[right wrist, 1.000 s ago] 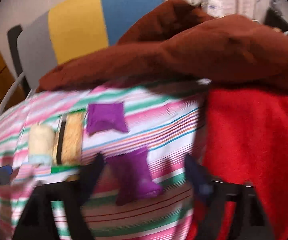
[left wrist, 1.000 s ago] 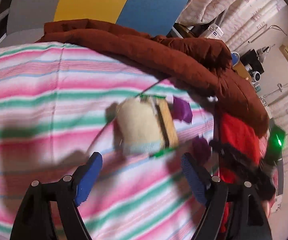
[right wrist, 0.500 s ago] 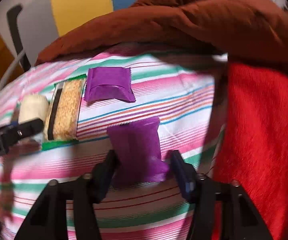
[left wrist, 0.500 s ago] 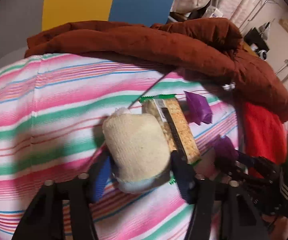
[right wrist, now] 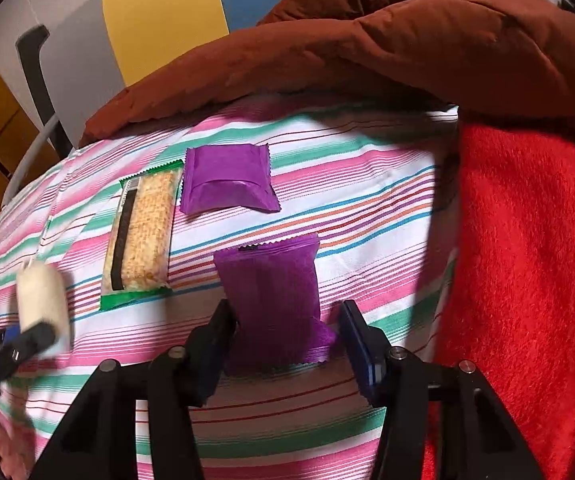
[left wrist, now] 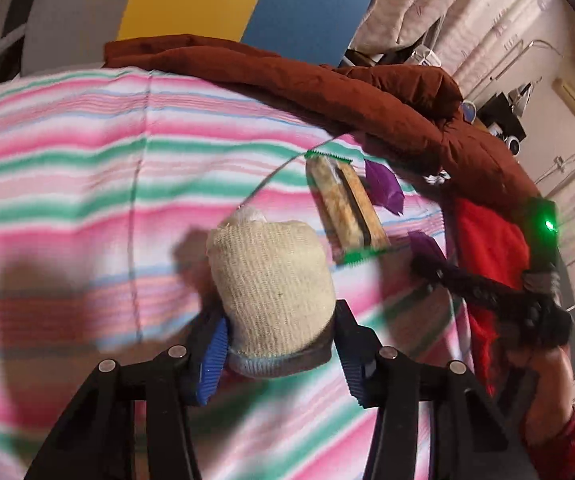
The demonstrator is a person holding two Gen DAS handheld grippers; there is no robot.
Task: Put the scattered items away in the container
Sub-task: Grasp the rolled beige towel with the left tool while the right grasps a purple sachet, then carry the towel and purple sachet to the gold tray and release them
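My left gripper (left wrist: 283, 354) is shut on a cream rolled sock (left wrist: 273, 288), lifted a little above the striped cloth (left wrist: 67, 184). My right gripper (right wrist: 287, 340) is shut on a purple packet (right wrist: 271, 292) near the cloth's front; its left pad touches the packet, while a small gap shows at the right pad. A second purple packet (right wrist: 227, 180) and a green-edged cracker pack (right wrist: 141, 236) lie on the cloth beyond it. The sock (right wrist: 41, 300) in the left gripper shows at the right wrist view's left edge. No container is in view.
A brown padded jacket (right wrist: 367, 48) lies along the far edge of the cloth. A red blanket (right wrist: 527, 260) covers the right side. A grey, yellow and blue chair back (left wrist: 207, 4) stands behind. A cupboard and shelves with gear are far right.
My left gripper closed on the sock and raised it off the cloth. My right gripper moved forward over the near purple packet and closed on it.
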